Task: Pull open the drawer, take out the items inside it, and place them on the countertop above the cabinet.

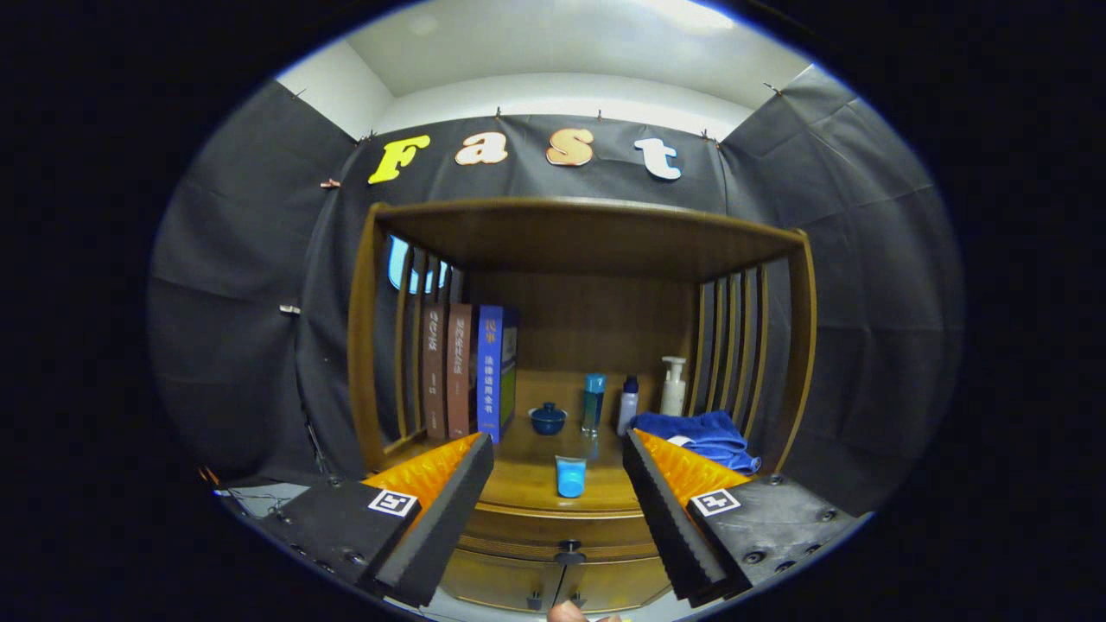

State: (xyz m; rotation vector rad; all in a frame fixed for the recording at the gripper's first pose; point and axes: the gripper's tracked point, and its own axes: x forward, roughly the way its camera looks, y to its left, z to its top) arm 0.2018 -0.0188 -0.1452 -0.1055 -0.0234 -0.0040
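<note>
— Gripper (557,497) state?
— Fingers spread wide, holding nothing.
— And the drawer (557,529)?
— Shut, just ahead and below, between the fingers; a blue cup (570,476) stands on the countertop (527,471) beyond.

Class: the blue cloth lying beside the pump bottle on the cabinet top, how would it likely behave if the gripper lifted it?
The blue cloth lies in soft folds, so it probably droops and unfolds. It looks light and unbreakable. The open gripper is well short of it.
</note>
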